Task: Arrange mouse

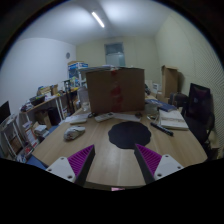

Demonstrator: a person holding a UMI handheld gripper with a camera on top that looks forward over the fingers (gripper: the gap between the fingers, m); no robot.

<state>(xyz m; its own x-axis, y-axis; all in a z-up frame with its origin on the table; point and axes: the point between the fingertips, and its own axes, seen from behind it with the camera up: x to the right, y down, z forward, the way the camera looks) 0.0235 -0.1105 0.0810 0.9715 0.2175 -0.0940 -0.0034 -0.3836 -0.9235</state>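
A dark round mouse pad [130, 134] lies on the wooden table [110, 165], just beyond my fingers and slightly right of centre. A small pale grey object that looks like the mouse [75, 132] lies on the table to the left of the pad, ahead of my left finger. My gripper [114, 160] is held above the near part of the table. Its fingers, with purple pads [80, 159], are spread wide with nothing between them.
A large cardboard box [113, 92] stands at the table's far edge behind the pad. Papers and a notebook [172, 120] lie at the right, with a dark chair [200, 106] beyond. Cluttered shelves and desks [48, 106] stand at the left.
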